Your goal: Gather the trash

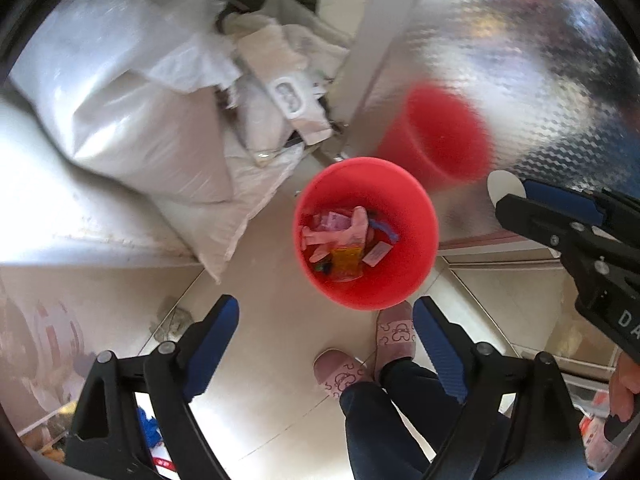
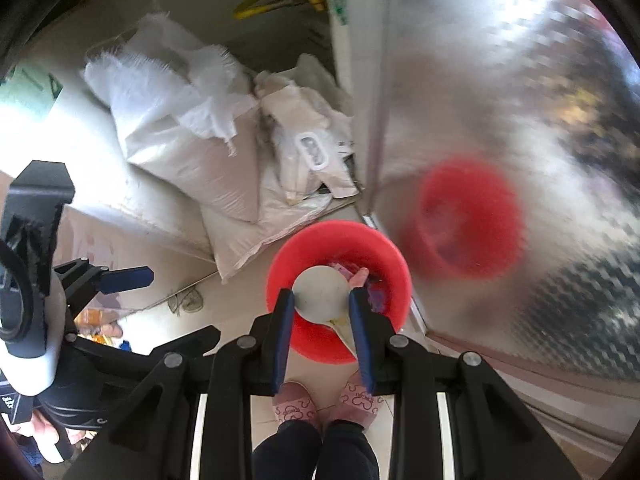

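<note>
Below the left gripper [image 1: 326, 344], jaws wide apart and empty, the red bin [image 1: 366, 234] sits at centre on pale floor tile [image 1: 260, 360], already holding pink wrappers [image 1: 340, 232]. White sacks [image 1: 120, 112] are piled at 10 o'clock; a metal panel [image 1: 520, 60] at 1 o'clock reflects the bin. Right wrist view: right gripper [image 2: 322, 310] clamped on a white round piece [image 2: 320, 292], directly over the bin at centre. Judgement: most trash binned; this piece is left to drop.
</note>
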